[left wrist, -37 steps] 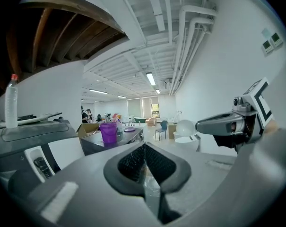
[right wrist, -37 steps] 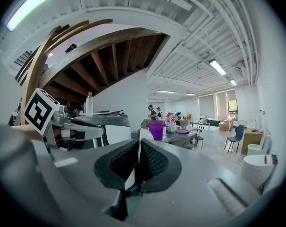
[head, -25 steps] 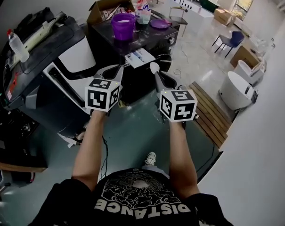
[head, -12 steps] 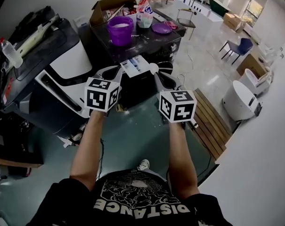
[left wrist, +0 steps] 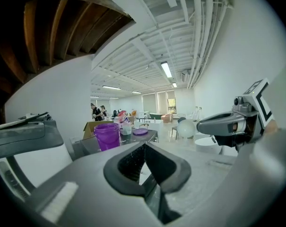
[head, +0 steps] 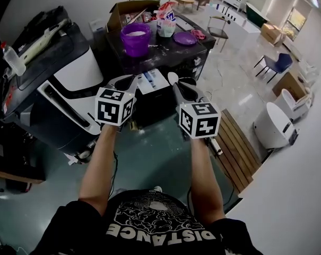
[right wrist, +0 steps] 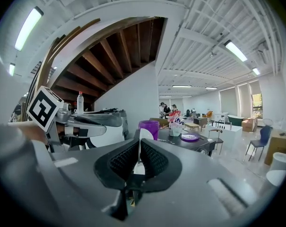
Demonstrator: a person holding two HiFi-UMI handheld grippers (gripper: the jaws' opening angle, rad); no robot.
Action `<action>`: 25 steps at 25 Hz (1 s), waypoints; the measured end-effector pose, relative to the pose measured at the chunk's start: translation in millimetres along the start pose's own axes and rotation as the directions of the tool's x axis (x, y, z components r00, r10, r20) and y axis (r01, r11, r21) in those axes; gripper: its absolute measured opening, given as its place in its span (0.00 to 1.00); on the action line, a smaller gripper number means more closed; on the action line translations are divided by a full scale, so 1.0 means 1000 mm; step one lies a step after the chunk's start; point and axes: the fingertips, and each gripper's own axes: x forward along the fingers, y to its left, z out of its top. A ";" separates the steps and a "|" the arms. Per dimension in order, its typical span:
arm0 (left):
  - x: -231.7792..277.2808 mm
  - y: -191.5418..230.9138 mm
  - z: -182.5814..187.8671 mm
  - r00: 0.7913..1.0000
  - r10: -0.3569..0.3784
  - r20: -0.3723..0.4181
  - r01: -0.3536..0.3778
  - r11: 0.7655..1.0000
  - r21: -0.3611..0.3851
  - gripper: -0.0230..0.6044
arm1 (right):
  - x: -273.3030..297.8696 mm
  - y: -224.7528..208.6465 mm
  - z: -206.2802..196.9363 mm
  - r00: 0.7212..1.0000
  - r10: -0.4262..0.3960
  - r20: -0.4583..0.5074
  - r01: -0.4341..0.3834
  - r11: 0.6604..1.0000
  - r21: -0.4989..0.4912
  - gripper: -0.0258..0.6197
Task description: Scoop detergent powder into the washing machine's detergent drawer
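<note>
Worktop: dark glossy flat worktop point(head: 168, 51), speckled with white dust.
Left part: purple translucent plastic bucket point(head: 135, 39), upright, white powder point(head: 136, 33) inside.
Rear: open brown cardboard box point(head: 129, 10); colourful printed bag point(head: 167, 18) just beside it.
Right part: flat round purple lid point(head: 184, 38).

A cardboard box point(head: 129, 8) stands at the back, a blue chair point(head: 277, 64) and wooden floor slats point(head: 239, 141) to the right.

purple bucket point(head: 135, 40), purple lid point(head: 184, 38), blue chair point(head: 279, 64), black shirt point(head: 157, 224) with white print
</note>
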 end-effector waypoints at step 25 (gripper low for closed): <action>0.040 0.036 -0.004 0.997 0.075 -0.011 -0.076 0.997 -0.028 0.04 | 0.052 -0.027 0.003 0.998 0.064 -0.009 -0.064 0.998 -0.028 0.10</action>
